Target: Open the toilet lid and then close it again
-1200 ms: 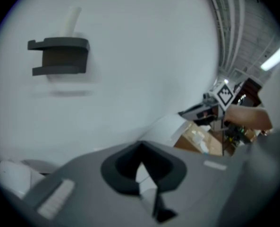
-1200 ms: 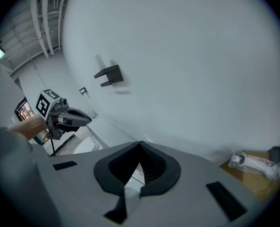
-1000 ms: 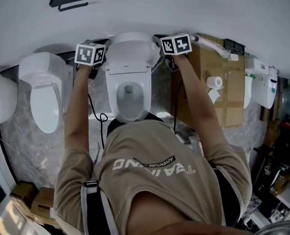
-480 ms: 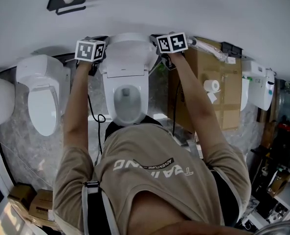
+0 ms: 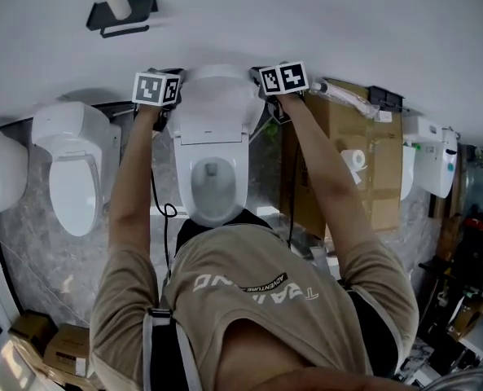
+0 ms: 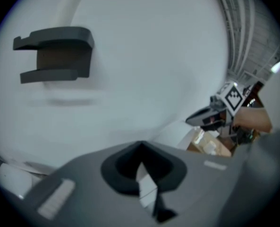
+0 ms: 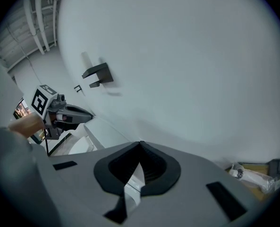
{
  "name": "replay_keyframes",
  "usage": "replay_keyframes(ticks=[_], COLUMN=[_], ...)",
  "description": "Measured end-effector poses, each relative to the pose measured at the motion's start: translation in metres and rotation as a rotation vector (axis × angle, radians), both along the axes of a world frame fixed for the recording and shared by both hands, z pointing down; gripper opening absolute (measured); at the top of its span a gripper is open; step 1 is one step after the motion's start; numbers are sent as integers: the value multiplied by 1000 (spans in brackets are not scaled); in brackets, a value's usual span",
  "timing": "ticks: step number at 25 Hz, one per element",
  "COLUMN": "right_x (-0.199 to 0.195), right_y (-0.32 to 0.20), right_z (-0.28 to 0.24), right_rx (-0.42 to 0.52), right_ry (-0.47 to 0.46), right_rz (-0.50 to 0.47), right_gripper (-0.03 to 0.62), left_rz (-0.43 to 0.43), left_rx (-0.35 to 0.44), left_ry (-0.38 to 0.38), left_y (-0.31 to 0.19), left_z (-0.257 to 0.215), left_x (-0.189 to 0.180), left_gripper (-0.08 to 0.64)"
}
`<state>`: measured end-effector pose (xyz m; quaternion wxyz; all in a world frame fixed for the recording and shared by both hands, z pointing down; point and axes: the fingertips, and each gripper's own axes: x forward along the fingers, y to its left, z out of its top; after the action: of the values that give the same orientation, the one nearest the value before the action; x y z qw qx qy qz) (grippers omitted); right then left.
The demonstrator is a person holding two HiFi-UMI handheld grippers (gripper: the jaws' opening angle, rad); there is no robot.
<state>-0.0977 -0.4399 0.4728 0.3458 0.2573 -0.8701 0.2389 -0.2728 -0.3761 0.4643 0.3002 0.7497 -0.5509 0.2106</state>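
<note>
toilet bowl [image 5: 214, 187] partly behind shirt [image 5: 257, 300]

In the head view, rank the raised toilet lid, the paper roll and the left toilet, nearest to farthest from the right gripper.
1. Toilet lid, directly left of the right gripper.
2. Toilet paper roll, lower right, at the cardboard box.
3. Left toilet, far left.

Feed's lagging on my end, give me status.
Left gripper and right gripper shut on toilet lid edges. Lid up, bowl exposed. Nothing blocking.
</note>
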Motion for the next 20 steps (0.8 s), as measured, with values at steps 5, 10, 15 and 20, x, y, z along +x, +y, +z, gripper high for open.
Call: replay_keyframes(ticks=[5,10,15,20], right_x=[-2,-4,0,3], right_y=[-7,-7,3,17], right_z=[0,0,-5,-13], right_rx=[-5,20,147,246], right_ry=[3,8,51,43], right_rz=[-18,-21,-18,7], right_gripper=[13,14,12,14], left_rz=[1,-14,-49,-97], left_rx=[-2,8,49,114], left_ry=[-11,-30,-110,-103], left_y=[-7,-8,0,16], left_z=[0,-1,-3,-8], left_x=[-2,-3,-3,-3], left_gripper=[5,5,5,5])
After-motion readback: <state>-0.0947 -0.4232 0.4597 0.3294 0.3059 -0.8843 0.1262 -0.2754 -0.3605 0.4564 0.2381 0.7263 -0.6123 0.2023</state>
